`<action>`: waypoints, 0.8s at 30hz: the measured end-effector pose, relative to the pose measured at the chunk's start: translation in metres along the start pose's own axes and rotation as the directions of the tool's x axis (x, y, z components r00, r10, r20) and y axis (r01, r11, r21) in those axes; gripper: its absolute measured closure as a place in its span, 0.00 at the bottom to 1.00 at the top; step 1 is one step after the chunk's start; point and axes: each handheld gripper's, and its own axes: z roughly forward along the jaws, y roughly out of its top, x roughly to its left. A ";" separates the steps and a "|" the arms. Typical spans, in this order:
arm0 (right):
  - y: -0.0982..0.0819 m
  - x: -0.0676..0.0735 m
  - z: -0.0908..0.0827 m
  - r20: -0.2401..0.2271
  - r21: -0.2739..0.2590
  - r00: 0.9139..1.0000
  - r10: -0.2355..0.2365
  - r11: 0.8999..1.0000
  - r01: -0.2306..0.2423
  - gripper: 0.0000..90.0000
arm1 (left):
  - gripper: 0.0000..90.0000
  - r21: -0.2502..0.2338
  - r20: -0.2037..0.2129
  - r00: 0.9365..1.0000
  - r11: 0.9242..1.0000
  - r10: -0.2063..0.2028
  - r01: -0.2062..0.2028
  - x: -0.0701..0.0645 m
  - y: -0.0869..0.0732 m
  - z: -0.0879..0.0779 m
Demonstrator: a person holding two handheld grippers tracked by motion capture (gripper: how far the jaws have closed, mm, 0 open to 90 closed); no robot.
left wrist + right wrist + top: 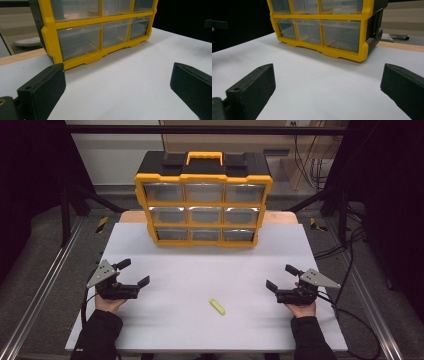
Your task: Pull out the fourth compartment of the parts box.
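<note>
yellow-green stick, small and flat, is seen lying on the white table top near its front edge, a little right of the middle. it lies between the two grippers and nearer the person than either set of jaws. its long axis runs on a slant, from the upper left toward the lower right in the high view. the right gripper is judged to be the nearer of the two, though not by much; the left gripper is set somewhat farther off. both are held low over the table and well apart from the stick, with their jaws aimed inward and forward, so a turn back toward the person would be called for before a grasp. the jaws of each are spread wide and nothing is held between them, as is shown by both gripper views.

a yellow and black drawer cabinet is stood upright at the far edge, with nine clear drawers in three rows. the white sheet is laid over a wooden board. the room beyond is dim, with metal rails at the sides and cables at the right.
</note>
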 end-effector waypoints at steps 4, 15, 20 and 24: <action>0.000 0.000 -0.001 0.003 -0.003 1.000 0.001 1.000 -0.001 0.00 | 0.00 0.000 -0.005 1.000 1.000 0.005 -0.005 0.000 0.000 -0.001; 0.001 -0.001 -0.002 0.007 -0.009 1.000 0.000 1.000 0.000 0.00 | 0.01 -0.015 -0.026 1.000 1.000 0.009 -0.010 -0.003 0.004 -0.003; 0.001 -0.001 -0.002 0.008 -0.010 1.000 0.002 1.000 -0.002 0.00 | 0.01 -0.027 -0.035 0.999 0.999 0.016 -0.017 -0.004 0.007 -0.002; 0.001 -0.001 -0.002 0.009 -0.007 1.000 0.000 1.000 0.000 0.00 | 0.01 -0.030 -0.042 0.999 0.999 0.023 -0.024 -0.005 0.011 -0.002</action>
